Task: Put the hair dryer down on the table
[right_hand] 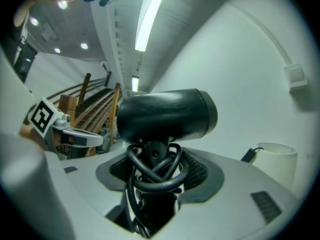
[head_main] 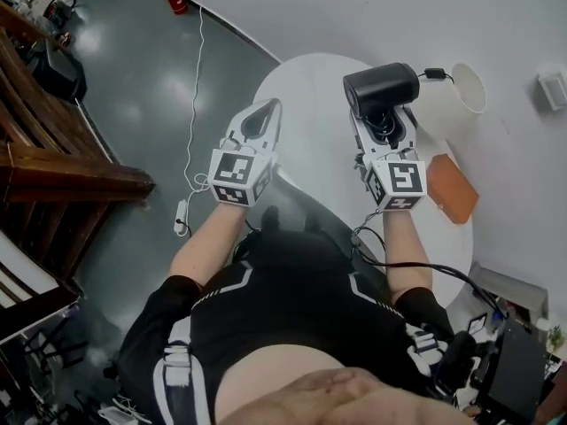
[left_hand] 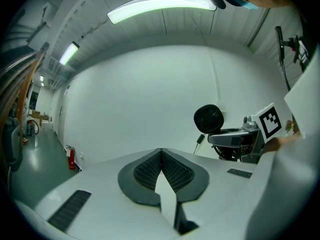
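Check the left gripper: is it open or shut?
Shut: on the left gripper the jaws meet at their tips, with nothing between them.

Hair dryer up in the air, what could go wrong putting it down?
1. The right gripper grips the hair dryer by its cord-wrapped handle. The big head is on top, so it might tip or slip.
2. The white cup and flat orange object sit nearby on the table. It could bump them.
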A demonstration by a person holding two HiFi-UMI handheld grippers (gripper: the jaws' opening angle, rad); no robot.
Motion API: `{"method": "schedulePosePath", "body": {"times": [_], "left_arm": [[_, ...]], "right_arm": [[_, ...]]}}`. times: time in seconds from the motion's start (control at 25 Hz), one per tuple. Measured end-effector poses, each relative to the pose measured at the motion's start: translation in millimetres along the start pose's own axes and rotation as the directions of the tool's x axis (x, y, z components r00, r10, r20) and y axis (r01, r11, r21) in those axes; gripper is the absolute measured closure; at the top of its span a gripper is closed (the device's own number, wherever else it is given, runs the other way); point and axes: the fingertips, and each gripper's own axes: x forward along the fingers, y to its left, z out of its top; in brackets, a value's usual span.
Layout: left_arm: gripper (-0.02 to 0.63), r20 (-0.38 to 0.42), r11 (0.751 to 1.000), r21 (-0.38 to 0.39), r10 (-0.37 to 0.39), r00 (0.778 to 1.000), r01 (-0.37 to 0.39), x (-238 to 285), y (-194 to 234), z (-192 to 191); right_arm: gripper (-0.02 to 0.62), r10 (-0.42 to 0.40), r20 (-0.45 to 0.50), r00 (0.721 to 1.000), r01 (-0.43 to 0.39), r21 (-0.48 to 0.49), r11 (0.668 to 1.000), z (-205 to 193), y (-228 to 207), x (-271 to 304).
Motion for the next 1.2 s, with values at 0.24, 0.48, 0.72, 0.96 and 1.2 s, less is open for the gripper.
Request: {"method": "schedulePosePath", "body": {"times": [0.24,0.48,0.72,0.96,1.2], "left_arm": [[0.575,-0.021,0.995,0.001,0.099,0.995,-0.099,4.1,5.1,-8.6],[0.575,-0.046,0.983,-0.007,0.185,0.982,-0.185,4.3,10.8,-22.1],[0.575,-0.070,0.968,0.000,0.251,0.965,-0.251,2.7,19.7,-34.5],[0.575,-0.093,0.959,-0.020,0.278,0.956,-0.281,8.2,23.2,-46.3],[0.575,-0.135,0.951,-0.039,0.298,0.945,-0.306,17.6,23.8,-64.1]], "right_arm": [[0.321,0.110,-0.035,0.993,-0.109,0.004,0.994,-13.2,-1.6,28.4],[0.321,0.191,-0.076,0.979,-0.191,0.010,0.981,-33.9,-4.0,55.8],[0.321,0.277,-0.134,0.951,-0.277,0.017,0.961,-56.8,2.9,84.3],[0.321,0.326,-0.170,0.930,-0.325,0.036,0.945,-74.5,8.1,111.3],[0.321,0.375,-0.229,0.898,-0.376,0.039,0.926,-101.6,12.1,137.0]]}}
